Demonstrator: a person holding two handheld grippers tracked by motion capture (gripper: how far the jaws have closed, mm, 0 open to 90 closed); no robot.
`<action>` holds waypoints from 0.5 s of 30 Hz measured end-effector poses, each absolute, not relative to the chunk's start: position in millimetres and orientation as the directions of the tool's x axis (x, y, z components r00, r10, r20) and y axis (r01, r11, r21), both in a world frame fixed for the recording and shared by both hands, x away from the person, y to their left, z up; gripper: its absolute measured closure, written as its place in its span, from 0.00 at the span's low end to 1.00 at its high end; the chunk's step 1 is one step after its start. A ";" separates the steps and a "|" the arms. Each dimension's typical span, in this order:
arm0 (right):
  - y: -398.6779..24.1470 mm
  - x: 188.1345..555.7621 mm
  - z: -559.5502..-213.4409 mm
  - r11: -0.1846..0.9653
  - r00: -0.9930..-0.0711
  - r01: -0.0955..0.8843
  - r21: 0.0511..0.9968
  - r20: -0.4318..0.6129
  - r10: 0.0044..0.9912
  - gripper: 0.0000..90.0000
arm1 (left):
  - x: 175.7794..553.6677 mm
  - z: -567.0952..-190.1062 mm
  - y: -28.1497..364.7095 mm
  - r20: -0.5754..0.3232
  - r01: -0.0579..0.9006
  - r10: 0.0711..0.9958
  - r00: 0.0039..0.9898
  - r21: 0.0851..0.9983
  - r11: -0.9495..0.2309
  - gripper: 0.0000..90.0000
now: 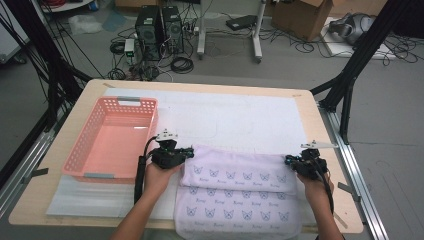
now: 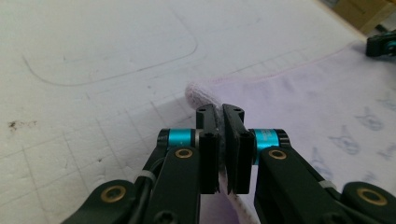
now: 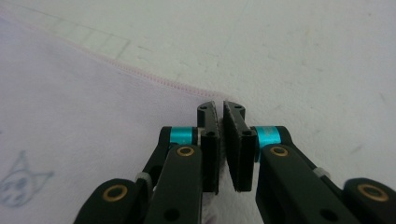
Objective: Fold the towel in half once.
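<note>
At the table's 9 o'clock sits a pink basket (image 1: pixel 111 137); toward 6 o'clock the left gripper (image 2: pixel 220 116) and right gripper (image 3: pixel 220 112) each pinch a far corner of the lilac towel (image 1: pixel 240 192), soft, light, limp, best gripped by corners

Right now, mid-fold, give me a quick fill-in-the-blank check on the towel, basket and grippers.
1. The left gripper is shut on a ____ of the towel.
2. The right gripper is ____ on the towel's other corner.
3. The pink basket lies to the ____ of the towel in the high view.
4. The basket holds ____.

Missing: corner; shut; left; nothing
</note>
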State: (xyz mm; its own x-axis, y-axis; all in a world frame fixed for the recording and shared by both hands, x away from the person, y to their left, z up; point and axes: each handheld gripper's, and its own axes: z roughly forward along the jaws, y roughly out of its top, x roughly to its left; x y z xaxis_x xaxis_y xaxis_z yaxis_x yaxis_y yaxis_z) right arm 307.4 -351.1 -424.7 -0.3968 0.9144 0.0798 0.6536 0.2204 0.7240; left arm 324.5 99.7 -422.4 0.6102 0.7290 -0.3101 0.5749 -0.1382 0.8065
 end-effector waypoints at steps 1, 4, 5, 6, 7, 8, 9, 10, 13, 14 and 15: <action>-352.8 302.5 -422.1 0.208 -0.399 0.646 0.734 0.093 0.912 0.94 | 319.7 -420.9 101.3 -0.307 0.565 0.722 0.620 0.813 -0.140 0.94; -356.9 286.2 -414.5 0.176 -0.412 0.616 0.767 0.123 0.903 0.94 | 306.0 -420.9 105.0 -0.309 0.548 0.708 0.635 0.826 -0.132 0.94; -358.0 280.3 -412.6 0.173 -0.421 0.605 0.777 0.127 0.898 0.94 | 301.7 -420.9 106.2 -0.315 0.546 0.702 0.638 0.828 -0.124 0.94; -358.4 274.1 -410.9 0.171 -0.427 0.597 0.784 0.130 0.895 0.94 | 297.3 -420.3 107.7 -0.316 0.539 0.697 0.644 0.833 -0.121 0.94; -358.8 268.0 -409.3 0.170 -0.432 0.588 0.791 0.130 0.892 0.94 | 292.7 -419.2 108.8 -0.313 0.531 0.693 0.650 0.839 -0.119 0.94; -359.5 262.3 -407.9 0.176 -0.440 0.577 0.797 0.123 0.890 0.94 | 288.1 -417.6 109.9 -0.310 0.524 0.689 0.655 0.844 -0.119 0.94; -359.6 256.1 -406.2 0.173 -0.443 0.570 0.803 0.123 0.888 0.94 | 283.6 -415.9 111.3 -0.306 0.514 0.682 0.664 0.849 -0.119 0.94; -359.9 250.3 -404.8 0.171 -0.449 0.561 0.810 0.124 0.885 0.94 | 279.0 -414.3 112.6 -0.304 0.507 0.677 0.671 0.854 -0.119 0.94; -359.4 232.5 -401.1 0.179 -0.471 0.541 0.822 0.119 0.874 0.94 | 264.7 -412.1 115.9 -0.309 0.490 0.652 0.693 0.865 -0.111 0.93; -358.8 226.6 -400.5 0.180 -0.478 0.537 0.824 0.121 0.870 0.94 | 259.6 -412.3 116.4 -0.308 0.487 0.646 0.698 0.866 -0.113 0.93; -358.3 220.6 -400.2 0.181 -0.485 0.530 0.829 0.122 0.866 0.94 | 254.9 -412.8 117.3 -0.299 0.480 0.643 0.705 0.869 -0.122 0.93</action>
State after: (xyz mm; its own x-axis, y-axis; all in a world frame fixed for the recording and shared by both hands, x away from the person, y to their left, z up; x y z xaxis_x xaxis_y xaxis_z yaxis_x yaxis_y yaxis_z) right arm 220.6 -358.3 -400.2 -0.4853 0.8659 0.1216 0.5300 0.1807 0.8286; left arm 254.9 117.3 -412.8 0.7052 0.6426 -0.2994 0.4798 -0.1217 0.8689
